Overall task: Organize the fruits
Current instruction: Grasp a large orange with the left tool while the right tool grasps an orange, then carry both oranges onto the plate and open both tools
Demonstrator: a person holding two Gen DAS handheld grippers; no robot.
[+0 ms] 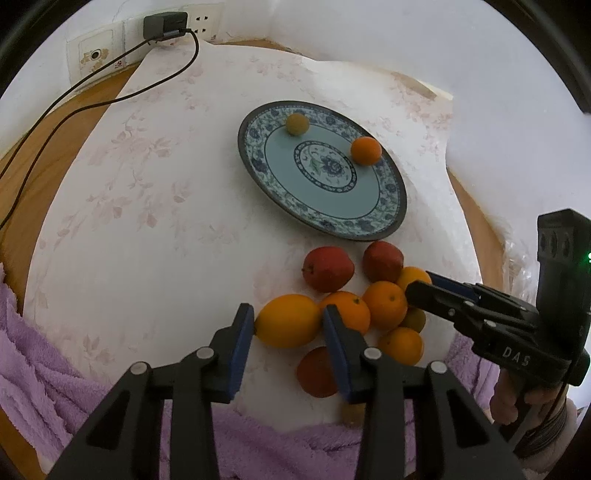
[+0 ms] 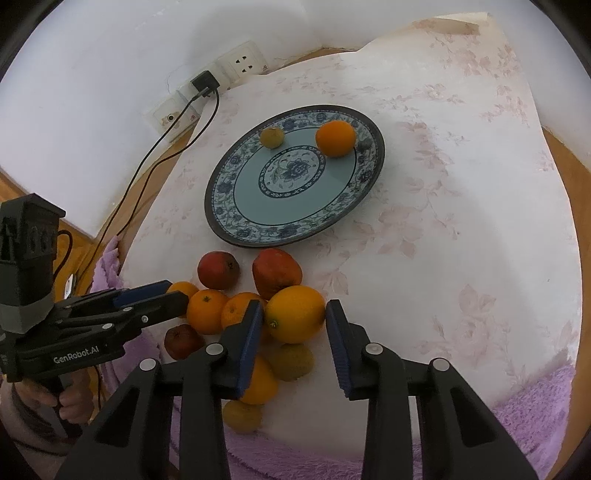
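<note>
A blue-patterned plate (image 1: 332,201) (image 2: 284,212) holds a small yellow-green fruit (image 1: 297,123) and an orange (image 1: 365,149). In front of it lies a pile of several fruits: two red ones (image 1: 327,267), oranges (image 1: 386,304) and a greenish one (image 2: 291,360). My left gripper (image 1: 288,310) (image 2: 177,291) is shut on the leftmost yellow-orange citrus (image 1: 288,326), with both blue pads against its sides. My right gripper (image 2: 293,306) (image 1: 419,283) is shut on the rightmost yellow-orange citrus (image 2: 295,319) in the same way. Both fruits rest on the cloth.
A floral white cloth (image 1: 166,221) covers the wooden table (image 1: 44,155). A purple towel (image 1: 55,387) lies along the near edge. Wall sockets with a charger (image 1: 162,24) and black cables (image 1: 110,99) are at the back left. A hand (image 2: 70,402) holds the left gripper's handle.
</note>
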